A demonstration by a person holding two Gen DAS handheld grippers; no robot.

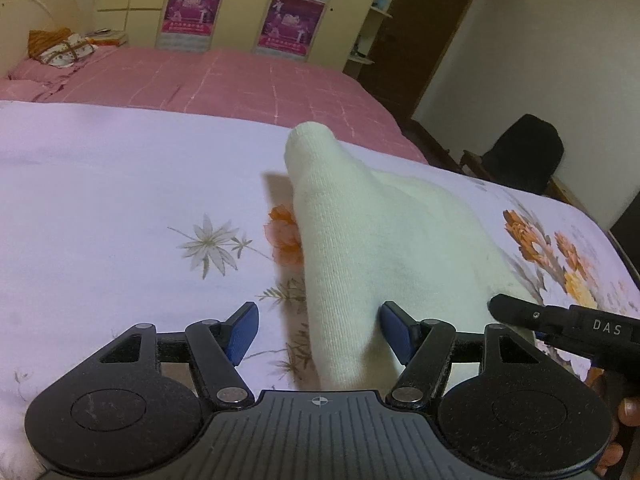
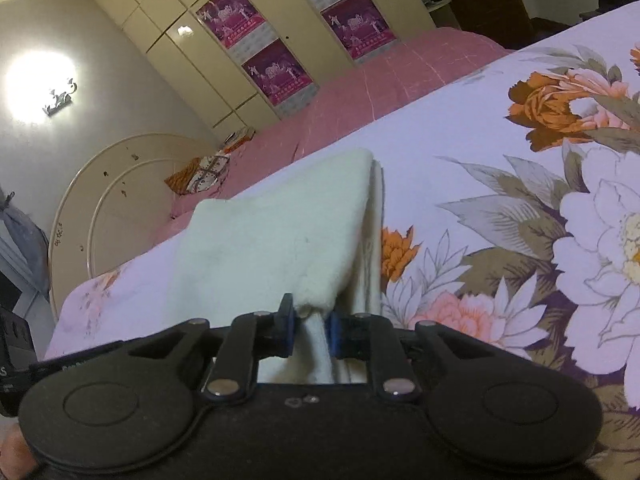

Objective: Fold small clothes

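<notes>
A cream-white knitted garment (image 1: 360,240) lies on the floral white bedsheet (image 1: 120,184). Its near part rises off the sheet. My left gripper (image 1: 318,332) is open, its blue pads on either side of the garment's near end. The right gripper's black finger (image 1: 560,320) comes in from the right and reaches under the garment's edge. In the right wrist view my right gripper (image 2: 311,334) is shut on a fold of the cream garment (image 2: 272,240) and lifts its edge. The folded layers show at the garment's right side.
A pink checked bedspread (image 1: 240,80) covers the bed beyond the floral sheet. Folded orange and white cloths (image 1: 60,48) lie at its far left. Cream wardrobes with purple posters (image 1: 192,8) stand behind. A dark chair (image 1: 520,152) stands at the right.
</notes>
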